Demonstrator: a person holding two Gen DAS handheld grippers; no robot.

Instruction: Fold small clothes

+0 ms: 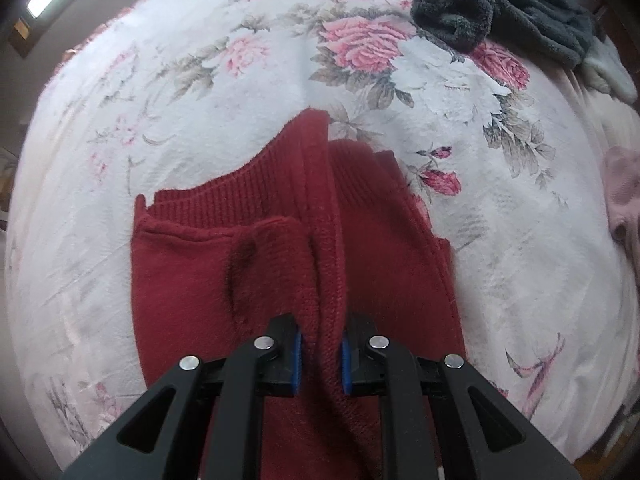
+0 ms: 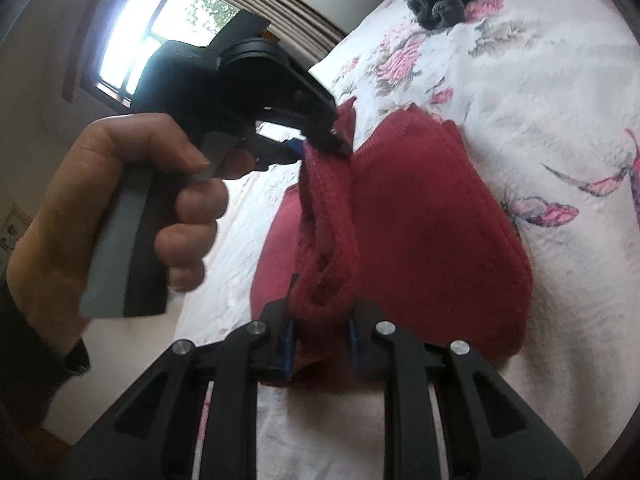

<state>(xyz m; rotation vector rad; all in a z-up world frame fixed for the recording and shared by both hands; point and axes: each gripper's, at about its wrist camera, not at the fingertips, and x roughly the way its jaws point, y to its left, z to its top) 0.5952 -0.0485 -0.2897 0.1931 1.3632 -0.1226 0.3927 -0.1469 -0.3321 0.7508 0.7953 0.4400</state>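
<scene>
We've got the red knit garment (image 1: 248,280) lying on the bed, w/ one raised edge pinched at two spots. Left gripper (image 1: 320,354) has its jaws clamped on a ridge of that edge; right gripper (image 2: 320,334) is clamped the same way on the other end of it. In the right wrist view the left gripper (image 2: 320,142) shows across from us, a hand (image 2: 120,200) squeezing its handle, so the strip of knit hangs taut between both grips. Our guess: holding two points of one edge lets us carry it over as a straight line, so the fold lands even (rest of the garment stays flat as anchor). Fold looks partway, edge is lifted but not laid down.

Surface is a white bedspread (image 1: 200,100) w/ pink roses, soft, so cloth won't slide much. A grey fleecy item (image 1: 500,4) sits well apart at the far side, a pale pink thing (image 1: 624,200) at the edge. Window (image 2: 160,24) behind, bright daylight.
</scene>
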